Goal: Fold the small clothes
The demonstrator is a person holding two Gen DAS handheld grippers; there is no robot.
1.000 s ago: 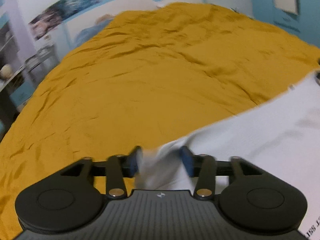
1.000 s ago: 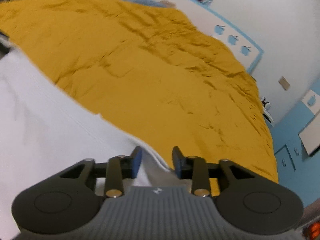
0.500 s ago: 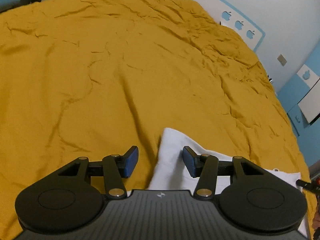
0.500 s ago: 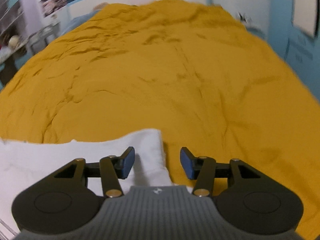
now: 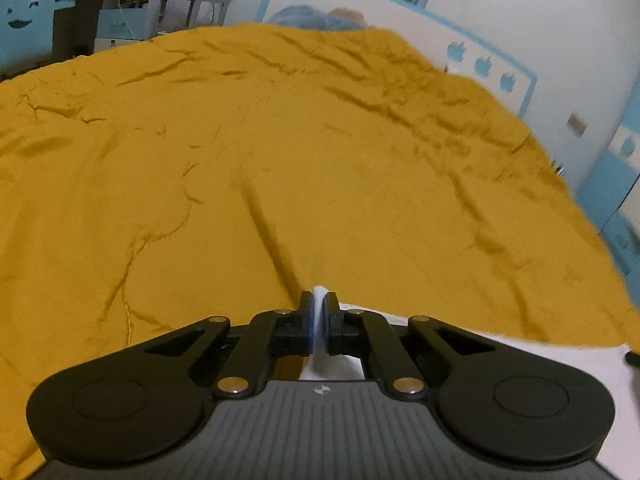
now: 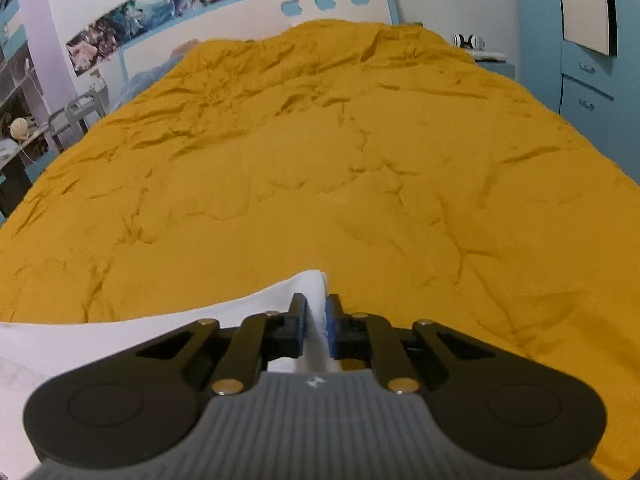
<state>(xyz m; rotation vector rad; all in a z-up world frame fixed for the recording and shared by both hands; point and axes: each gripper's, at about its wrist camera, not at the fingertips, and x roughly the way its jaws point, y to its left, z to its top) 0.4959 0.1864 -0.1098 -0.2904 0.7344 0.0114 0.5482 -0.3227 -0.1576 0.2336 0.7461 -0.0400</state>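
A white garment (image 6: 120,340) lies on the near part of a mustard-yellow bedspread (image 6: 320,160). My right gripper (image 6: 316,320) is shut on a corner of the white garment, which pokes out past the fingertips. In the left wrist view the white garment (image 5: 500,344) stretches off to the right. My left gripper (image 5: 319,316) is shut on another corner of it, a thin white fold pinched between the blue pads. Most of the garment is hidden under the gripper bodies.
The bedspread (image 5: 280,160) is wrinkled and covers the whole bed. A white headboard with blue apple shapes (image 6: 326,0) stands at the far end. Blue drawers (image 6: 588,88) stand to the right, shelves and a cart (image 5: 192,4) to the left.
Both grippers were open over the garment's corners half a second ago; both have now closed on the white cloth. The views have swung to face up the bed.
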